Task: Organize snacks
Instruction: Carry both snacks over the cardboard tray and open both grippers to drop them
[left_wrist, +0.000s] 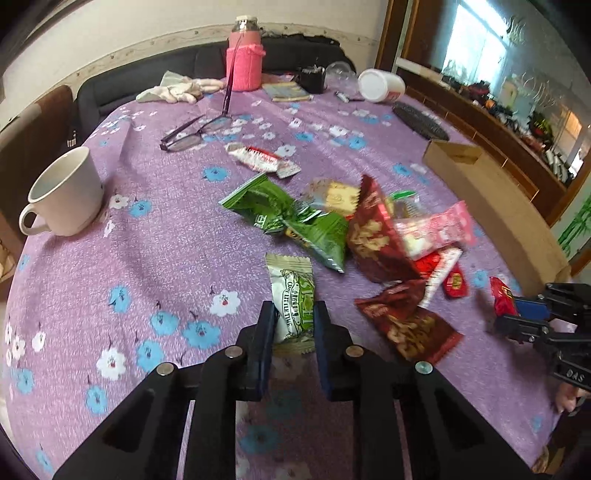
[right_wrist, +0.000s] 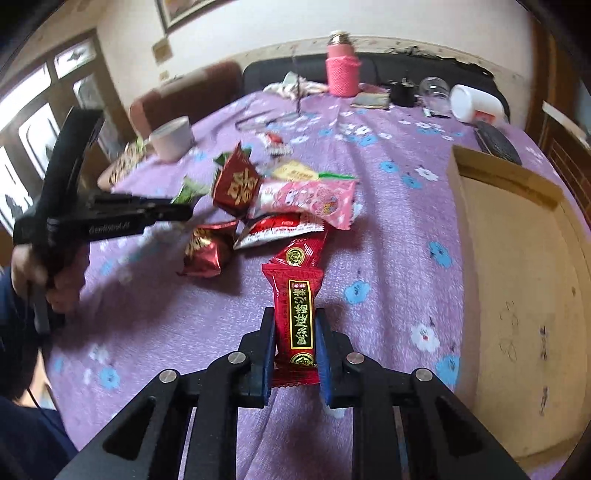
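Left tool (left_wrist: 294, 325): clamped on white-green packet (left_wrist: 291, 295), just beside snack pile (left_wrist: 354, 229). Right tool (right_wrist: 294, 347): clamped on red packet (right_wrist: 297, 314), between pile and cardboard box (right_wrist: 517, 295). Likely gripped singly for sorting into box, open-topped on table (right_wrist: 388, 221).

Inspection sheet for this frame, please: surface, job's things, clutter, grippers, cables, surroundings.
Surface: purple floral tablecloth.
Job's things: loose snack packets piled mid-table; open cardboard box at the right edge.
Clutter: white mug, glasses, pink flask, tipped white tub.
Grippers: left hand-held gripper shut on pale green packet; right hand-held gripper shut on red packet.
Cables: thin black cable beneath the left hand.
Surroundings: dark sofa, wooden cabinet.
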